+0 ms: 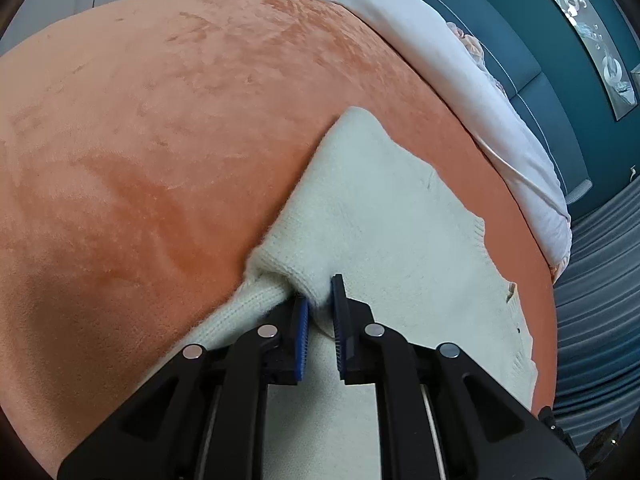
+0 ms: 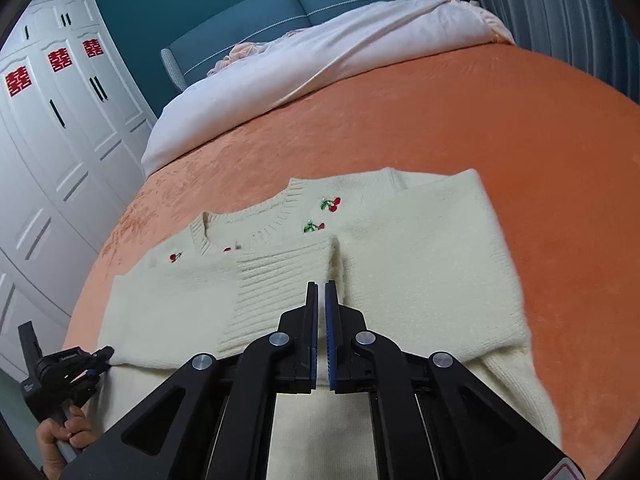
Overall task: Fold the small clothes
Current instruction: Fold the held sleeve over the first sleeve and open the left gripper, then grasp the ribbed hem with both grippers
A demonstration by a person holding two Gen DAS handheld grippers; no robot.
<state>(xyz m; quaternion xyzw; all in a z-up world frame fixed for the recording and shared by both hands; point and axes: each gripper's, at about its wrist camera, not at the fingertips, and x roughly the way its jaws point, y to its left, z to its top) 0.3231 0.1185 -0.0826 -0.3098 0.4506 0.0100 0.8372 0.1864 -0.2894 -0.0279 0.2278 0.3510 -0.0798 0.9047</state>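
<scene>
Orange plush bedspread [image 2: 460,120] covers the bed, and everything else sits in relation to it: a pale pink-white duvet [image 2: 320,60] is bunched along its far edge against a teal padded headboard [image 2: 248,12], white panelled wardrobe doors [image 2: 52,128] with red paper cut-outs stand off its left side, and grey-blue pleated curtains [image 2: 560,8] hang beyond its right side.

On the near part of the bedspread lies the cream knitted sweater with small embroidered red cherries [image 2: 400,248], its ribbed neckline pointing toward the duvet. One sleeve is folded across the chest, so that the ribbed cuff [image 2: 280,280] rests just below the neckline.

The black left gripper with blue pads [image 1: 320,304] is clamped on a bunched ribbed edge of the sweater [image 1: 384,216], a thick wad of knit pinched between its pads at the sweater's left edge, where cream meets orange. In the right wrist view the same tool [image 2: 94,364] shows at the sweater's lower left corner, gripped by a bare hand [image 2: 60,436].

The black right gripper [image 2: 321,292] hovers over the folded sleeve, its blue pads drawn nearly together with only a thin slit between them (whether any knit is caught in that slit cannot be told).
</scene>
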